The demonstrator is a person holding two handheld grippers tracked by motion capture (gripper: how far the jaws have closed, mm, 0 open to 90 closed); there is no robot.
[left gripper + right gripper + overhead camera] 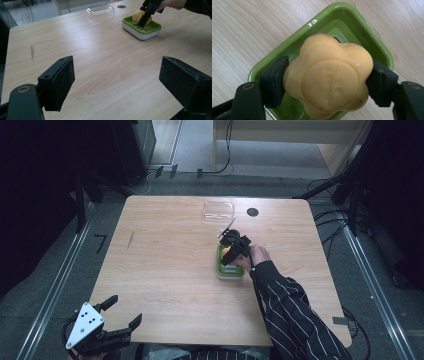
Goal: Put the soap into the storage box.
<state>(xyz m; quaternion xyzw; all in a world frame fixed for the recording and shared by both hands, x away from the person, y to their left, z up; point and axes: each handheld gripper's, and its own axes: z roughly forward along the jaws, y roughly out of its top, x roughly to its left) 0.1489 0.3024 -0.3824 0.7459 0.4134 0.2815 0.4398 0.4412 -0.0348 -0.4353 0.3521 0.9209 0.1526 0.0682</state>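
A flower-shaped yellow soap [328,77] is clamped between the pads of the right gripper [328,82], directly over the green soap dish [359,27] on the desk [165,265]. The left gripper [117,80] is held wide open and empty at the desk's near left corner.

The soap [328,76] is pale orange and has a flower shape, with raised letters in a round centre. It is held just above the green soap dish [367,32], which stands right of centre on the table, and its flat face is turned up.
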